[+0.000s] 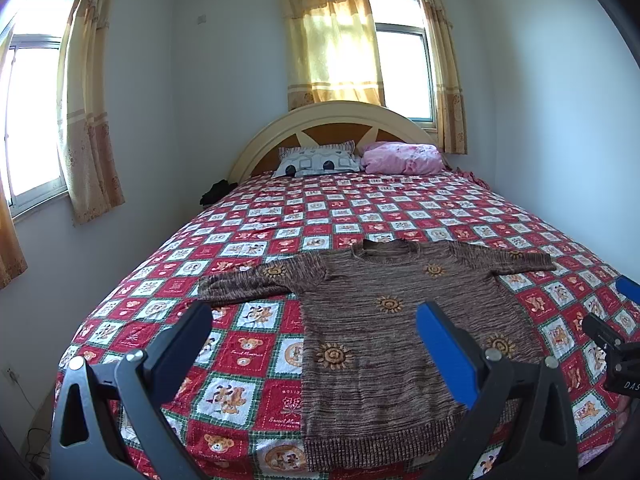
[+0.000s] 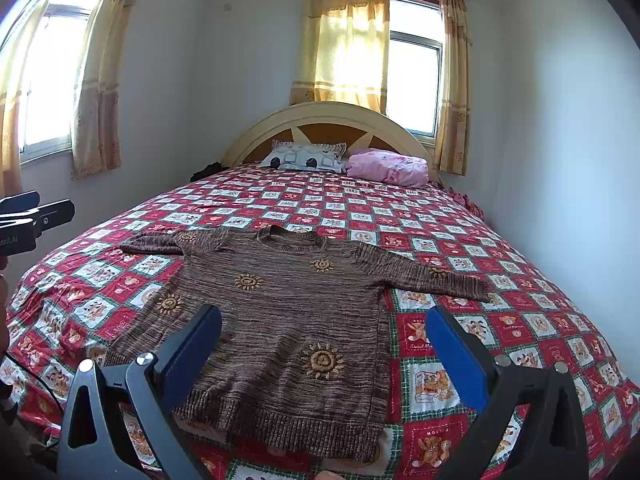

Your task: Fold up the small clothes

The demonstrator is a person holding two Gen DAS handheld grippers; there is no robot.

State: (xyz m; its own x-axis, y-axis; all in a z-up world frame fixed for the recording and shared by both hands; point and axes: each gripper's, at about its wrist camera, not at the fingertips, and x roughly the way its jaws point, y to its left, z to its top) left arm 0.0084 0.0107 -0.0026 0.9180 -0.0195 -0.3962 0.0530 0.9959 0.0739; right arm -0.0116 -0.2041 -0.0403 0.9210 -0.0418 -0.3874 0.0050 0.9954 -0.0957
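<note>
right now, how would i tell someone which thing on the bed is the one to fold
Start at the bed with the red checked teddy-bear cover. At its near end, a brown knitted sweater lies flat, sleeves spread and neck toward the headboard. Only it bears orange sun motifs; the patterned pillow and pink bundle sit far off by the headboard.

Brown knit sweater (image 2: 288, 320) lies flat, sleeves spread.

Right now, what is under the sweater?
The sweater lies flat on the checked bedspread, which shows all around it. Whatever is beneath the covered part cannot be seen.
</note>
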